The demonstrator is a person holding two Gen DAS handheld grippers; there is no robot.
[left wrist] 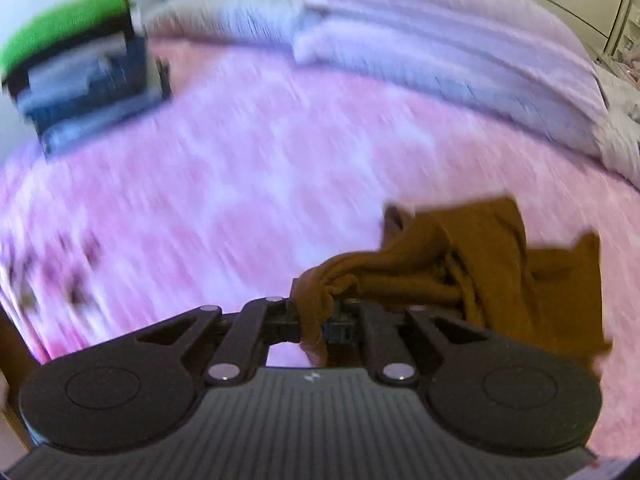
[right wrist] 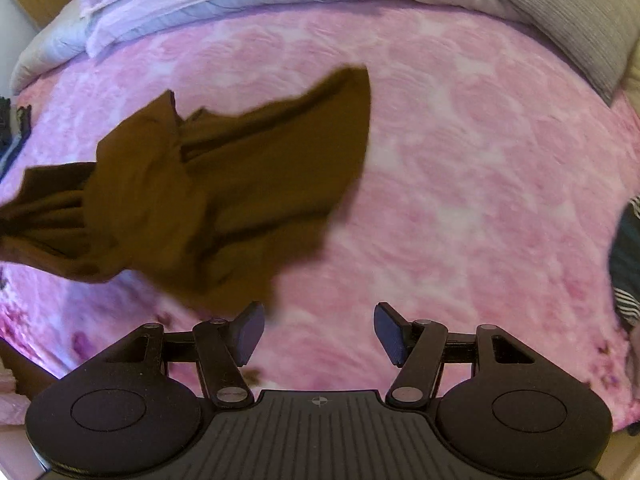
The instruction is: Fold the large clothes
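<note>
Two grippers over pink bed (right wrist: 460, 160).
Left gripper (left wrist: 316, 320) jaws clenched on brown cloth (right wrist: 224, 184); right gripper (right wrist: 319, 334) jaws wide apart, holding nothing.

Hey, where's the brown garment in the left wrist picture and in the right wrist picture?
Left wrist view: brown garment at lower right, bunched end clamped in the left gripper.
Right wrist view: brown garment at centre-left, above the open right gripper.
Shared landmark: the pink bedspread.
</note>
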